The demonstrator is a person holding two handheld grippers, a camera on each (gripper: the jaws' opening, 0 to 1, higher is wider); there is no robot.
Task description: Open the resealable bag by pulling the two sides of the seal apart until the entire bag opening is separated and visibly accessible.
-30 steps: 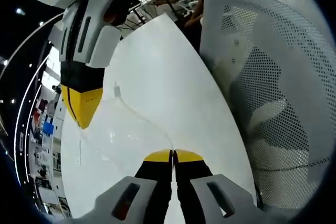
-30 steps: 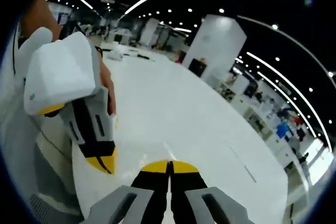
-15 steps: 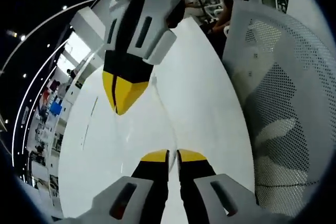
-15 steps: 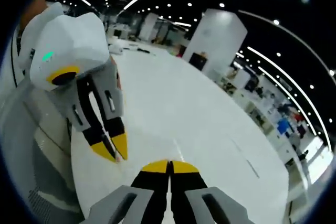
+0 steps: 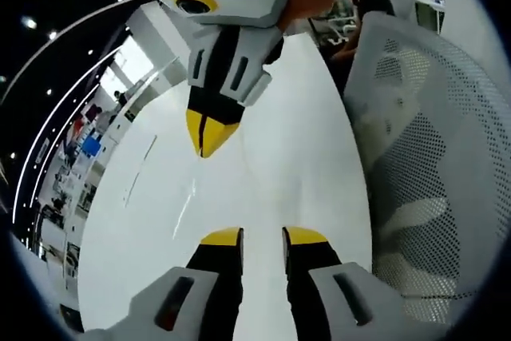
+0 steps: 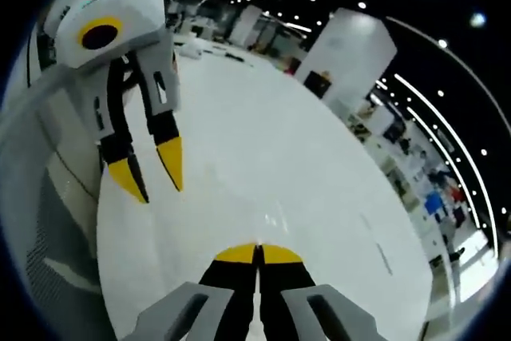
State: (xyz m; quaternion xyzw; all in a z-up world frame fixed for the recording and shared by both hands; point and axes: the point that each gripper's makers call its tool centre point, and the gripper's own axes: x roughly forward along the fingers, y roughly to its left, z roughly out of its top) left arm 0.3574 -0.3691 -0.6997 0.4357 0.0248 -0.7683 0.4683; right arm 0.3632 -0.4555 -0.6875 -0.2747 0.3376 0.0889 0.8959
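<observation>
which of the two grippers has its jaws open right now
The left gripper: its yellow-tipped jaws stand apart with white table showing between them, also seen in the right gripper view. The right gripper has its tips pressed together.

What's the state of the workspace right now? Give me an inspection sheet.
Surface: glossy white tabletop, bare in the middle.
Job's things: clear resealable plastic bag, too transparent to make out; only faint glints on the table.
Clutter: small items at the table's far end, too small to tell.
Grippers: left gripper open, holding nothing; right gripper shut, contents unclear.
Cables: nothing seen.
Surroundings: white perforated mesh chair beside the table; white pillar; ceiling strip lights.
</observation>
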